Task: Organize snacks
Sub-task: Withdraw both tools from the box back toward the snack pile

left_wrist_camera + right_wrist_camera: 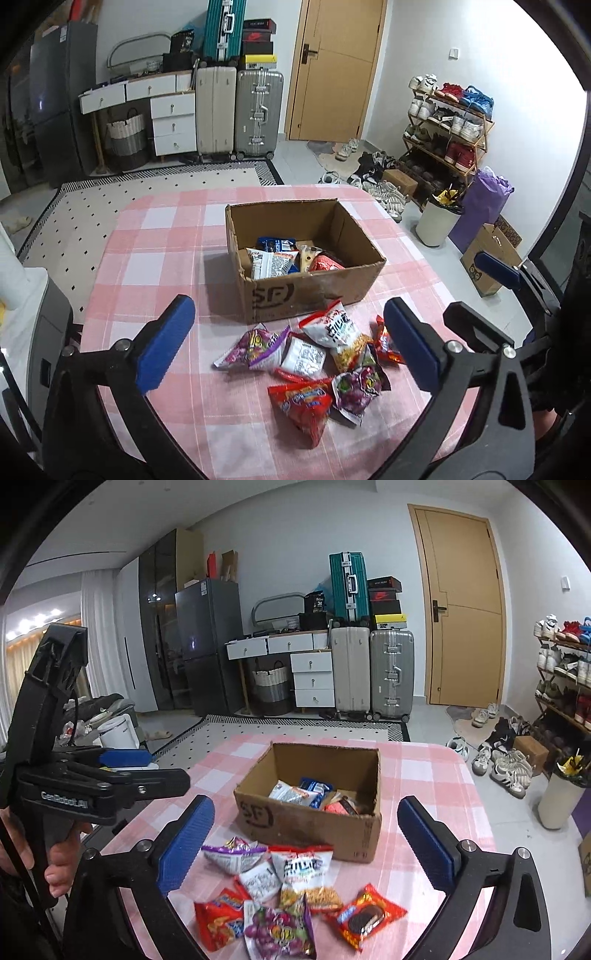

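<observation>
In the left wrist view, the left gripper (288,343) hangs released above the pink checked tablecloth (155,258), its blue pads (166,343) spread wide at lower left and lower right of the frame with nothing between them. Centre frame sits an open cardboard box (314,291) with several snack packets (275,260) already lying inside. Just in front of the box, low in the centre, lies a loose pile: a purple grape candy bag (255,347) at the left, a white packet (304,356), a white-and-red noodle snack bag (338,332), a red chip bag (306,410) nearest the camera, and another purple bag (356,387). At the right edge one blue pad of the other tool shows.

In the right wrist view, the left gripper's black body fills the left edge, held by a hand (59,860). The right gripper (306,849) is likewise released, empty, over the same pile. The box (306,823) stands centre, and a red cookie packet (365,915) lies at lower right of the pile, apart from the box.
</observation>
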